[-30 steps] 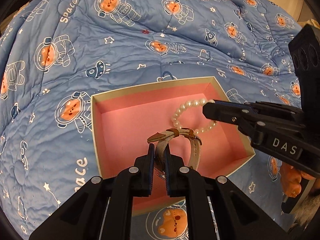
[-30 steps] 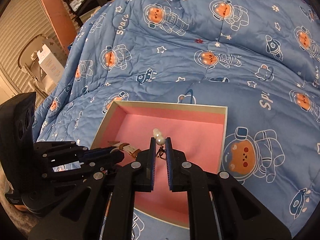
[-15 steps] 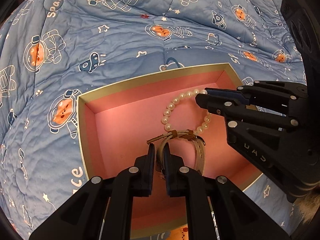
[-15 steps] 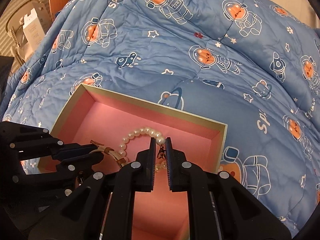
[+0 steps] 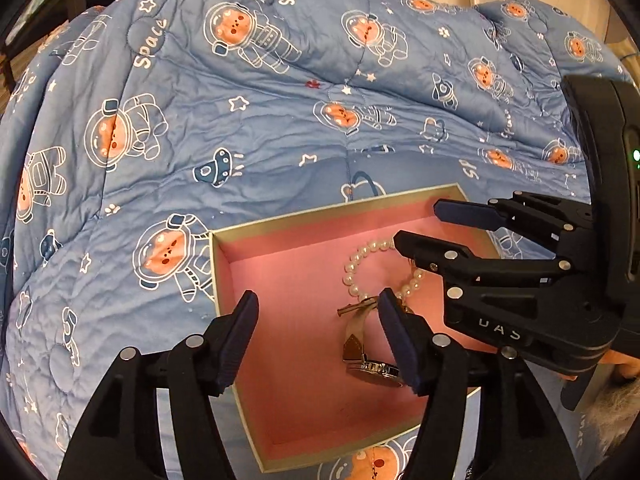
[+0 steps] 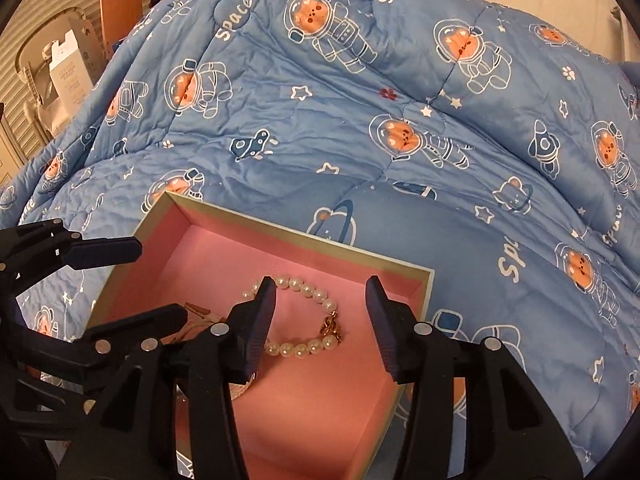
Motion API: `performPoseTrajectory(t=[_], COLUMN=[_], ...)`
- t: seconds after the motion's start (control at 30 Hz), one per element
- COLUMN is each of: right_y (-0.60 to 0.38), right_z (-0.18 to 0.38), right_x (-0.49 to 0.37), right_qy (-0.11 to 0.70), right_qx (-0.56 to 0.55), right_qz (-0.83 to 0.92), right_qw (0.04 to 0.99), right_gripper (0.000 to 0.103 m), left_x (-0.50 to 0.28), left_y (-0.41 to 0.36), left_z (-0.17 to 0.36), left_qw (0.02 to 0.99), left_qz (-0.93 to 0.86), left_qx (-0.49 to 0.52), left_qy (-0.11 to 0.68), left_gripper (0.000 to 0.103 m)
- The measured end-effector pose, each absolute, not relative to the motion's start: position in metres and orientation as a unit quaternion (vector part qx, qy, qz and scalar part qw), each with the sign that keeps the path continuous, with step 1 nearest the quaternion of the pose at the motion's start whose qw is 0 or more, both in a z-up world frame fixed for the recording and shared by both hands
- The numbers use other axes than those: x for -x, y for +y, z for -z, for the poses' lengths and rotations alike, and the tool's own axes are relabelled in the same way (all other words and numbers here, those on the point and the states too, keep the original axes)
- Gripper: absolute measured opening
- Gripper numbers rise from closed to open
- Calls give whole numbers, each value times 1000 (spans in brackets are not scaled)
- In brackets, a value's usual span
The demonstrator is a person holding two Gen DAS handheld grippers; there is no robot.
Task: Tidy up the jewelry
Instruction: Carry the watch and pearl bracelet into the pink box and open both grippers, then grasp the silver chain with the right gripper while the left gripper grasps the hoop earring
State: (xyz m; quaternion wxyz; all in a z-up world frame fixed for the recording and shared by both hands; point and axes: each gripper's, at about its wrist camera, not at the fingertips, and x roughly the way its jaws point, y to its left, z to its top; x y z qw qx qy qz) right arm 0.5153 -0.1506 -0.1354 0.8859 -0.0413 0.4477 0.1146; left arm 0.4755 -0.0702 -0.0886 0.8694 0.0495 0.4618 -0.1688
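Left gripper (image 5: 318, 316) spread wide, right gripper (image 6: 322, 308) likewise (jaws just opened)

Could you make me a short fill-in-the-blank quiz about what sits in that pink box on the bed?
1. The pearl bracelet lies inside the box, whose lining is ____.
2. Beside the bracelet lies a ____ with a pale strap.
3. The box rests on a blue quilt printed with bears dressed as ____.
4. The left tool and the right tool both have their jaws ____, gripping nothing.

Missing words: pink; watch; astronauts; open
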Motion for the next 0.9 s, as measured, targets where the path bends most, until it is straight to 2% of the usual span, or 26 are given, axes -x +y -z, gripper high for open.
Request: performPoseTrajectory(t=[0.07, 0.17, 0.23, 0.27, 0.77, 0.9], right_y=[-152, -161, -168, -170, -179, -174], right_z=[123, 103, 94, 91, 118, 136], right_x=[-507, -483, -461, -452, -326, -312], right_qy=[427, 374, 342, 337, 388, 418], right_qx=[36, 10, -1, 0, 15, 22], right_qz=[-107, -93, -76, -73, -99, -112], right_qw=[897, 923, 937, 939, 916, 901], right_gripper=[55, 75, 88, 89, 89, 64], left_x=[-470, -447, -428, -419, -313, -300], left_y=[-61, -44, -35, -30, 9, 5], left_z=[77, 60, 54, 53, 95, 111], left_qw=[882, 909, 923, 926, 918, 909], left_qz=[165, 157, 149, 147, 110, 119], left_qx=[-29, 8, 27, 37, 64, 66], left_qy=[441, 387, 354, 347, 376, 394], left_gripper=[77, 93, 96, 96, 96, 96])
